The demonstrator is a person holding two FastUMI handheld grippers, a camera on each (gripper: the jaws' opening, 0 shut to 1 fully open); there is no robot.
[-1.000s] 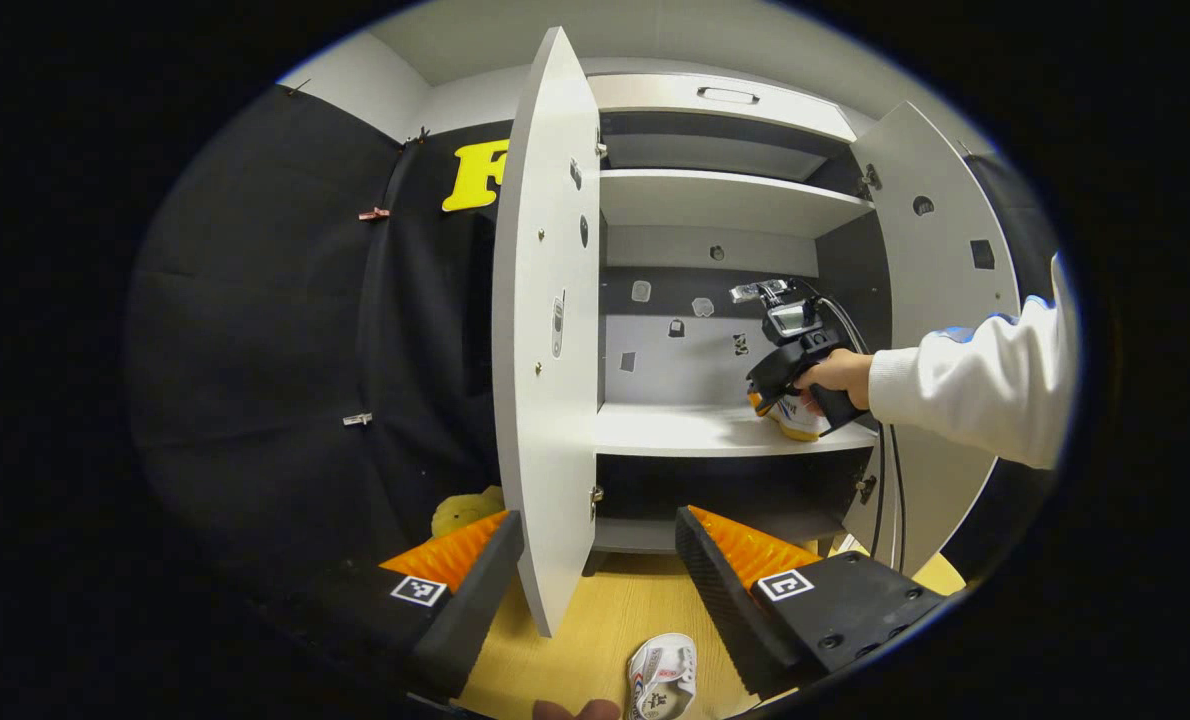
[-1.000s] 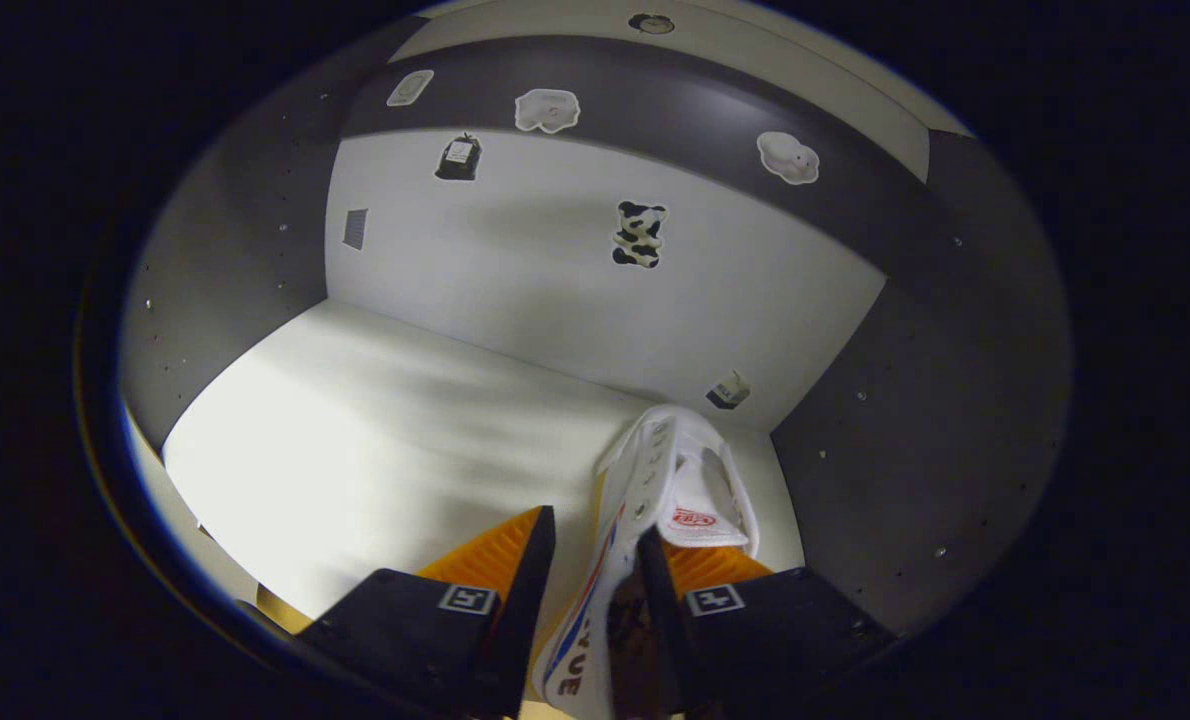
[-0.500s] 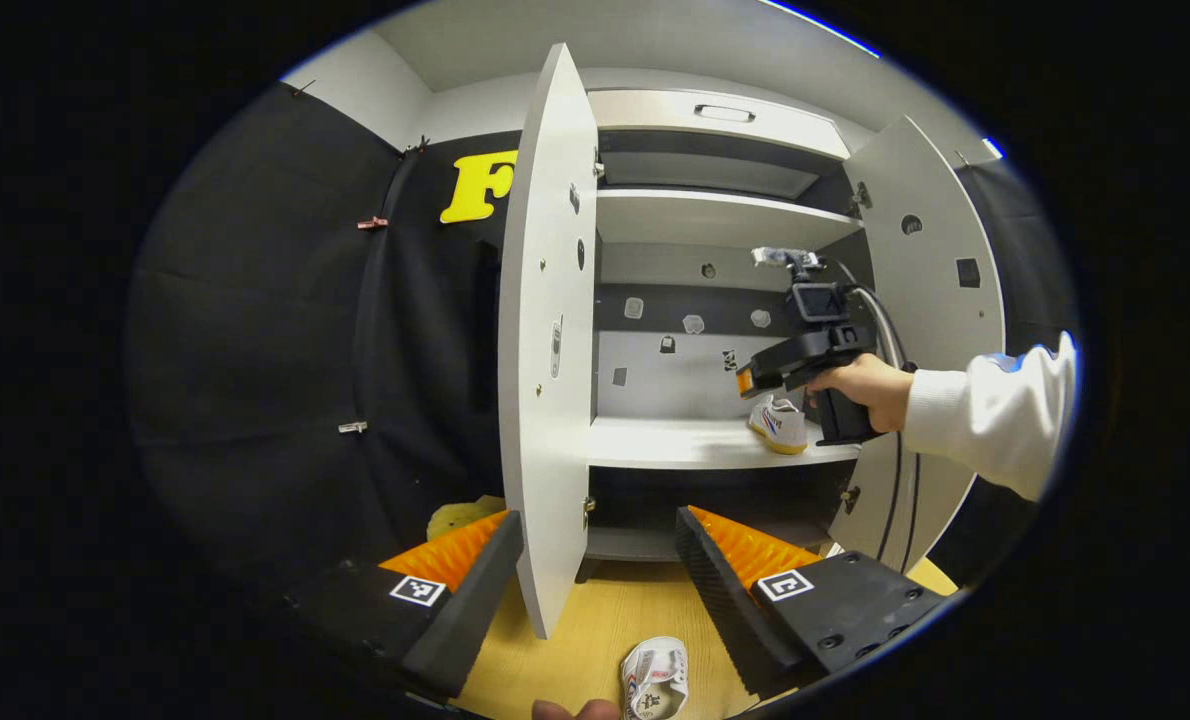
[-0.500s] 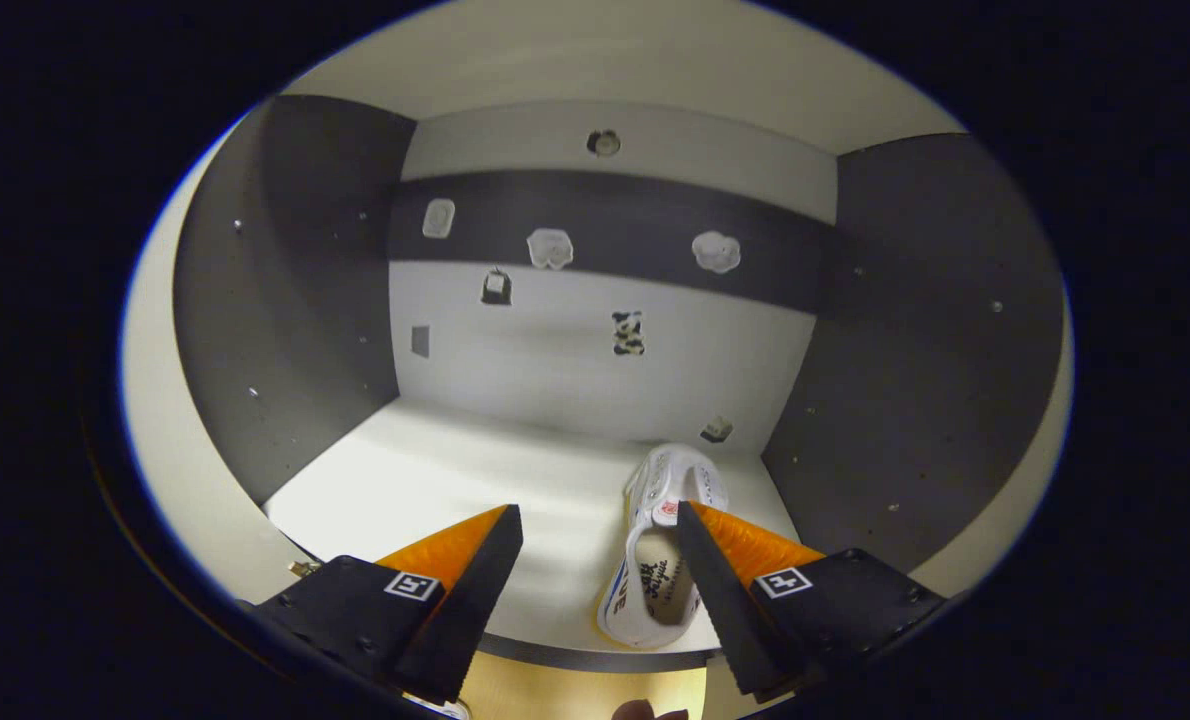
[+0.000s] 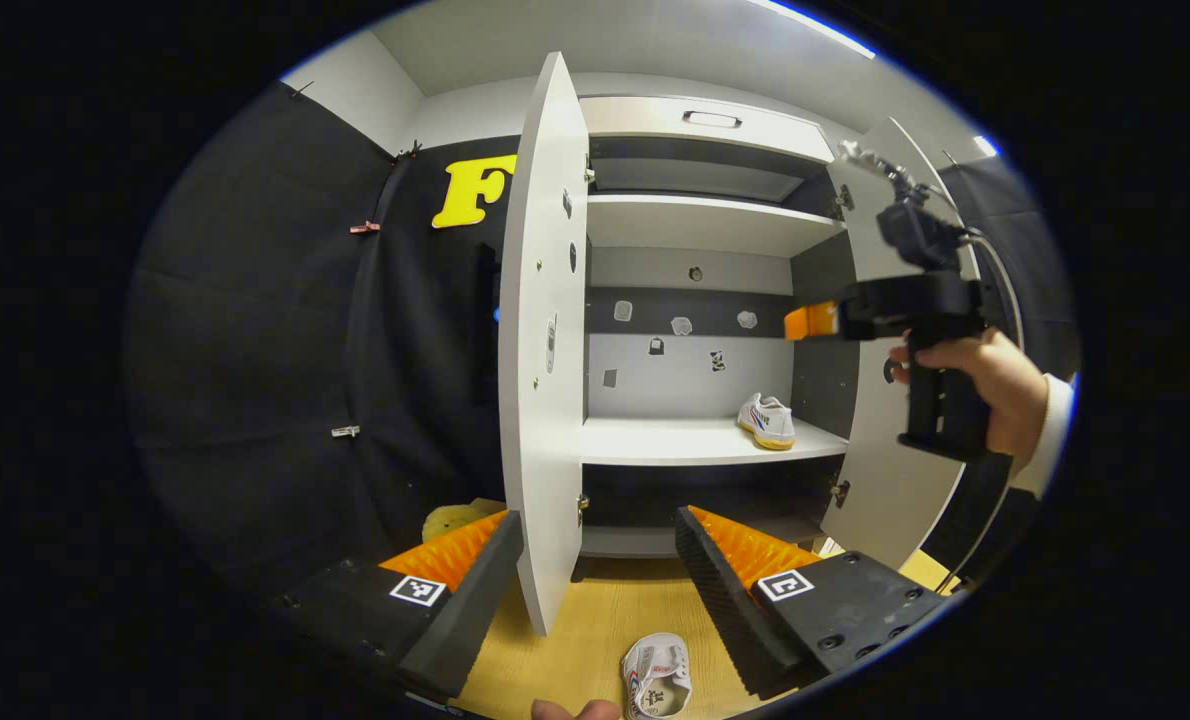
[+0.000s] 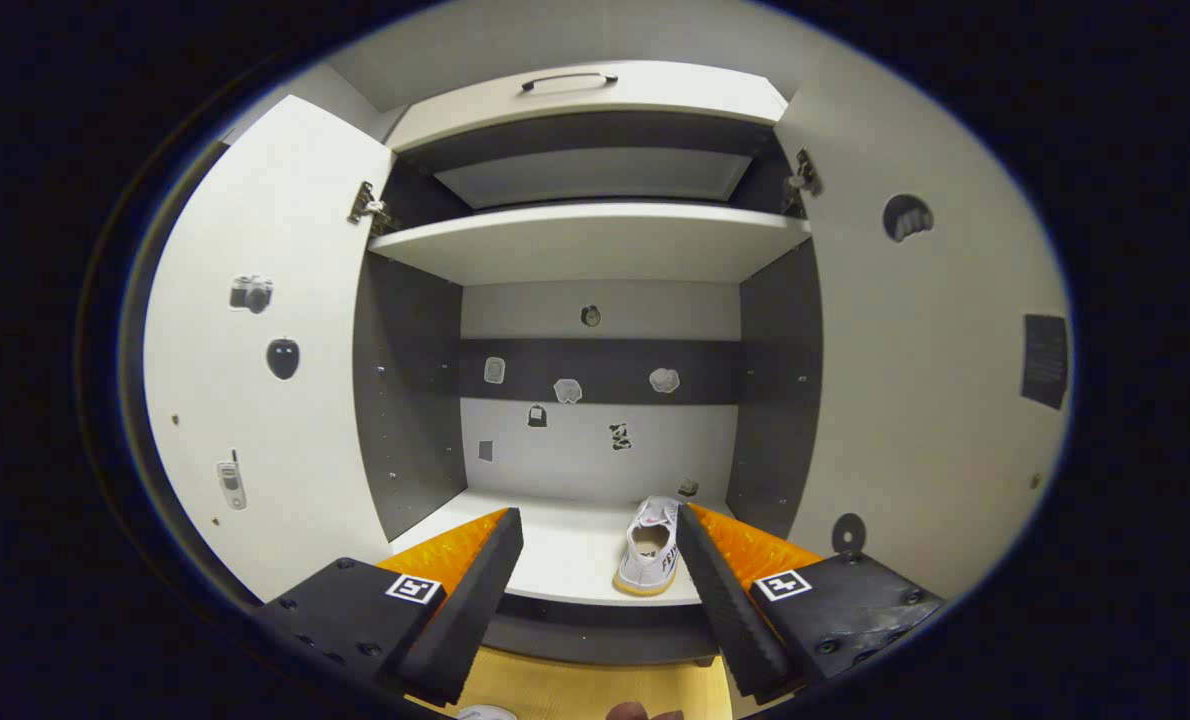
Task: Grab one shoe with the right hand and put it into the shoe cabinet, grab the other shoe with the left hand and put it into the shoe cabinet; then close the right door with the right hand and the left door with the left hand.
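Observation:
One white shoe (image 5: 767, 421) (image 6: 650, 547) stands on the cabinet's middle shelf (image 5: 655, 442) (image 6: 565, 550), at its right end. A second white shoe (image 5: 658, 677) lies on the wooden floor (image 5: 595, 640) just in front of my left gripper (image 5: 600, 570), which is open and empty. My right gripper (image 6: 600, 565) is open and empty too, held back from the shelf; in the left gripper view the right gripper (image 5: 815, 320) is up at the right, in a hand (image 5: 995, 385). Both cabinet doors stand open: left door (image 5: 545, 330) (image 6: 255, 360), right door (image 5: 895, 400) (image 6: 915, 350).
An upper shelf (image 6: 585, 240) and a top drawer with a handle (image 6: 567, 80) sit above. A yellow soft toy (image 5: 460, 515) lies on the floor left of the cabinet. Cables (image 5: 995, 300) trail from the right gripper. The left door's edge is close to my left gripper.
My right gripper let go of the shoe on the middle shelf, opened, and drew back and up out of the cabinet. The left gripper has barely moved.

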